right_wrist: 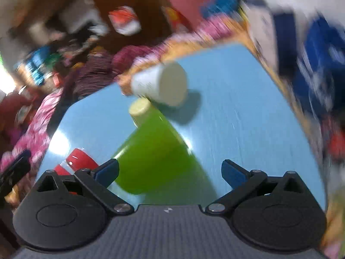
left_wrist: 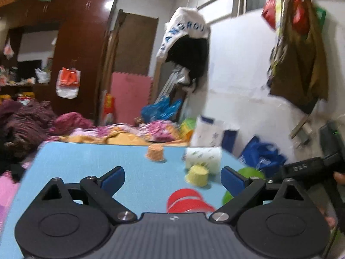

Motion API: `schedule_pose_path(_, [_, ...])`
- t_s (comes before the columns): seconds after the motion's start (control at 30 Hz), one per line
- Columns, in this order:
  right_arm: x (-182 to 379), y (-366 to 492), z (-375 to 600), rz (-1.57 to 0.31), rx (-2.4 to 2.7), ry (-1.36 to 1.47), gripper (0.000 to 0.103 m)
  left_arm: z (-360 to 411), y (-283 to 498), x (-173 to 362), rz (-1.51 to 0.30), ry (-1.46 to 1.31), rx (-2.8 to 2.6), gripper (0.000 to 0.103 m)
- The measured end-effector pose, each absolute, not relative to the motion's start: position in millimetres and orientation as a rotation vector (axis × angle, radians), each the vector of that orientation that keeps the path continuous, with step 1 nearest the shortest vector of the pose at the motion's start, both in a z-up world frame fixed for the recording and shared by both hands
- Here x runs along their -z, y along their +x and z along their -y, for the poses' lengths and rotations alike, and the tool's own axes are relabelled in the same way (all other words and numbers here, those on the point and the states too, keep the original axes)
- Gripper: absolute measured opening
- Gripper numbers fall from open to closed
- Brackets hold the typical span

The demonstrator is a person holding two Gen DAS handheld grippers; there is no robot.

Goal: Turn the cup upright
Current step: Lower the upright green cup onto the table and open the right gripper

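Right wrist view showed the light-blue tabletop (right_wrist: 237, 108), then the big green plastic cup (right_wrist: 155, 151) inverted just ahead-left of the right claw (right_wrist: 170, 171), jaws apart, nearer than the empty, open left claw (left_wrist: 172, 179).

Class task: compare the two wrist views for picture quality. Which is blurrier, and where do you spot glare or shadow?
Right wrist view: heavy motion smear across the room and table edges; the white cup casts a soft shadow on the blue table, with a pale glare patch at left. Left wrist view: milder blur, strongest on the red cup; fisheye bends the walls.
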State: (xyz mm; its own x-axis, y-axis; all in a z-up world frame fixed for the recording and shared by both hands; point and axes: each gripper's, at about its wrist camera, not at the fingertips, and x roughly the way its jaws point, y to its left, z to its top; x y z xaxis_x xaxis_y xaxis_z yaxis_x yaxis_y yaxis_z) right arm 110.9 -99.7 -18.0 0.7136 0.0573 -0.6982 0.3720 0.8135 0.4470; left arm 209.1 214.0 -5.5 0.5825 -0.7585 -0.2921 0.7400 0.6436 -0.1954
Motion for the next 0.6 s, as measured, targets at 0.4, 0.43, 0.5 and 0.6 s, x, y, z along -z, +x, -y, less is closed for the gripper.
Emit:
schedule_pose_path(0.4, [25, 170, 104, -0.885, 0.350, 0.763, 0.088, -230, 223, 43, -0.438, -0.175, 1.023, 0.097])
schedule_pose_path(0.43, [24, 174, 106, -0.894, 0.358, 0.751, 0.081, -233, 224, 44, -0.437, -0.182, 1.016, 0.097])
schedule_pose_path(0.5, [22, 179, 105, -0.912, 0.361, 0.700, 0.077, -238, 228, 45, -0.438, -0.195, 0.998, 0.097])
schedule_pose_path(0.6, [18, 182, 102, -0.911, 0.343, 0.638, 0.077, -240, 230, 47, -0.444, -0.201, 0.980, 0.097])
